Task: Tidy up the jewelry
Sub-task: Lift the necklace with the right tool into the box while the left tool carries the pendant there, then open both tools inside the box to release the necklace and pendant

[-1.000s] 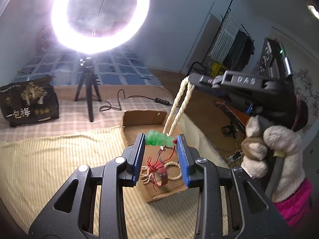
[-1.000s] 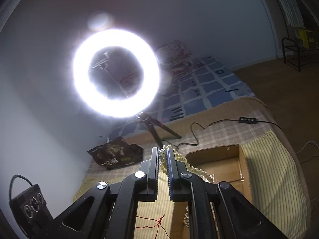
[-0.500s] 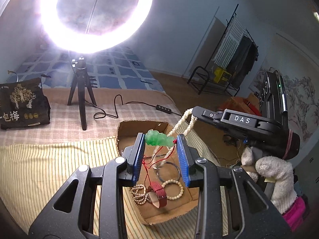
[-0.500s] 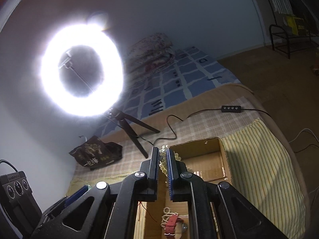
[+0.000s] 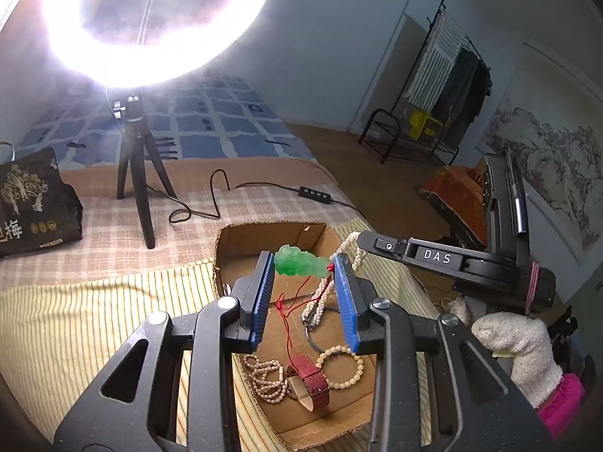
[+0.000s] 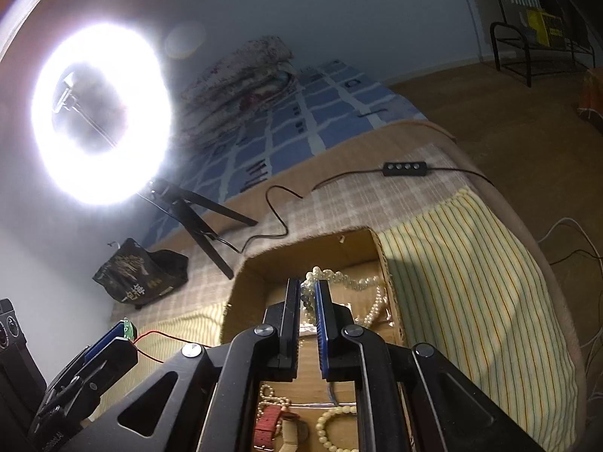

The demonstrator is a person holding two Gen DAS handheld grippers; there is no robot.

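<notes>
My left gripper [image 5: 303, 263] is shut on a green jade pendant [image 5: 299, 261], whose red cord [image 5: 288, 314] dangles into the open cardboard box [image 5: 241, 237]. Over the same box, my right gripper [image 6: 308, 288] is shut on a white pearl necklace [image 6: 348, 282]; its strands hang down toward the box floor, and the necklace [image 5: 320, 297] also shows in the left wrist view. Inside the box lie a red-strapped watch [image 5: 311, 380], a cream bead bracelet [image 5: 341, 367], a pinkish pearl string [image 5: 264, 378] and a thin metal bangle [image 5: 314, 339]. The left gripper [image 6: 113, 333] appears at the right wrist view's lower left.
The box stands on a striped yellow cloth [image 5: 75, 324] over a bed. Behind it are a ring light on a black tripod [image 5: 137, 173], its cable with an inline switch [image 5: 314, 196], and a dark printed bag [image 5: 34, 203]. A clothes rack [image 5: 444, 86] stands by the far wall.
Both grippers have sunk toward the box, still holding the pendant and the necklace. The necklace has come down from high above the box into its mouth; more of the box's contents show now.
</notes>
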